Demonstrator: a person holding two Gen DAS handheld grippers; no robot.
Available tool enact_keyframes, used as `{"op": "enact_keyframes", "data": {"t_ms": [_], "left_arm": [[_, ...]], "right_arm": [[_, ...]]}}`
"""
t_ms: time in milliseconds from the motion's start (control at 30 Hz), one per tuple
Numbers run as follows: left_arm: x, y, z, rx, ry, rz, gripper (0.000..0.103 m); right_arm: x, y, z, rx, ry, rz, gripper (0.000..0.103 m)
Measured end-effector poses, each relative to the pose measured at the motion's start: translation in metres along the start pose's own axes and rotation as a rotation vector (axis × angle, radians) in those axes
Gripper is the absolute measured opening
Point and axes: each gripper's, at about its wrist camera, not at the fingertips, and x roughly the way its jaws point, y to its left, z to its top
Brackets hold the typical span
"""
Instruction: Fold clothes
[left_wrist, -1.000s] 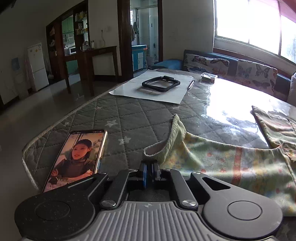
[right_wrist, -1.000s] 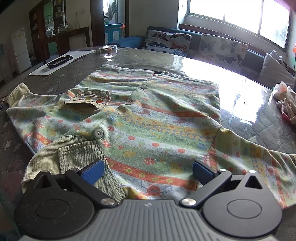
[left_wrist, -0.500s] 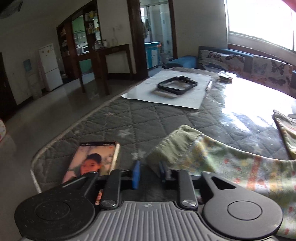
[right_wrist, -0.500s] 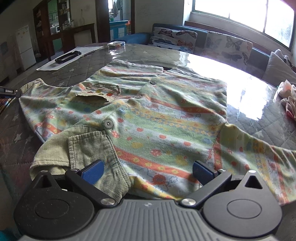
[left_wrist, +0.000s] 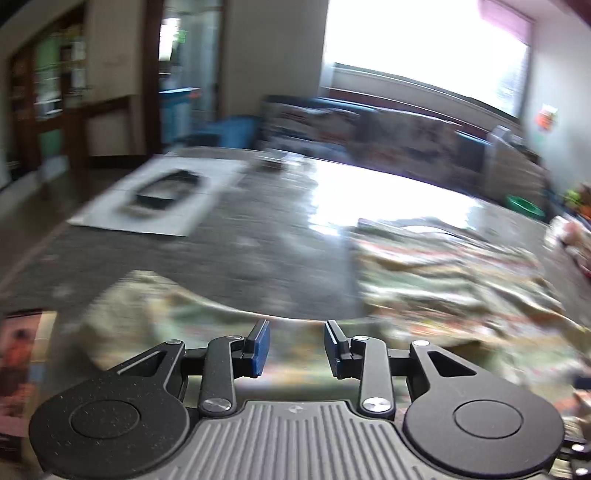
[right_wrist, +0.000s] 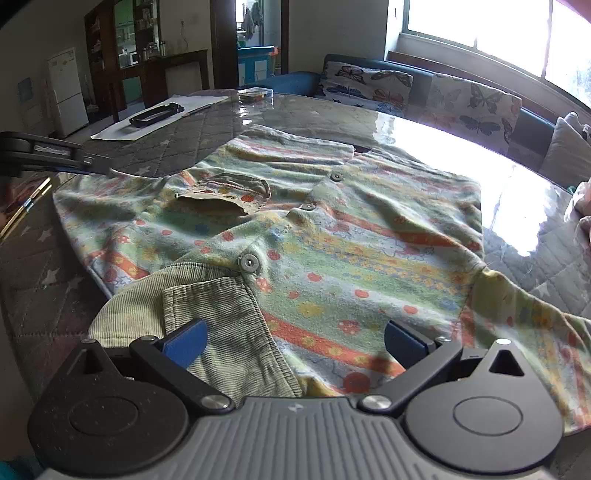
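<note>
A pale green shirt (right_wrist: 351, 229) with coloured stripes, buttons and a corduroy collar (right_wrist: 221, 314) lies spread flat on the quilted table. My right gripper (right_wrist: 293, 343) is open and empty, low over the collar end. My left gripper (left_wrist: 295, 347) is open and empty above the shirt's left sleeve (left_wrist: 155, 314); this view is blurred. The left gripper also shows in the right wrist view (right_wrist: 74, 162), by the sleeve end.
A phone (left_wrist: 18, 365) lies at the table's left edge. A white sheet with a black frame (right_wrist: 155, 114) and a small clear box (right_wrist: 255, 95) sit at the far end. More clothes (right_wrist: 583, 203) lie at the right. A sofa stands behind the table.
My left gripper let go of the sleeve cuff, opened, and rose while swinging right. The sleeve now lies flat. My right gripper stayed open over the collar.
</note>
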Motion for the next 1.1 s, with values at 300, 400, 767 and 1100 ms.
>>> {"op": "enact_keyframes", "data": {"t_ms": [300, 400, 767, 1100], "left_arm": [[0.020, -0.069, -0.026, 0.173, 0.044, -0.093, 0.042], [0.017, -0.079, -0.038, 0.251, 0.023, -0.053, 0.048], [-0.003, -0.123, -0.021, 0.255, -0.004, -0.192, 0.049], [0.005, -0.189, -0.048, 0.381, 0.053, -0.354, 0.052]], "right_arm": [[-0.006, -0.021, -0.013, 0.060, 0.011, -0.016, 0.103], [-0.015, -0.029, -0.014, 0.064, -0.012, -0.022, 0.103], [-0.017, -0.104, -0.020, 0.216, -0.038, -0.170, 0.103], [-0.035, -0.170, -0.047, 0.349, -0.040, -0.296, 0.103]]}}
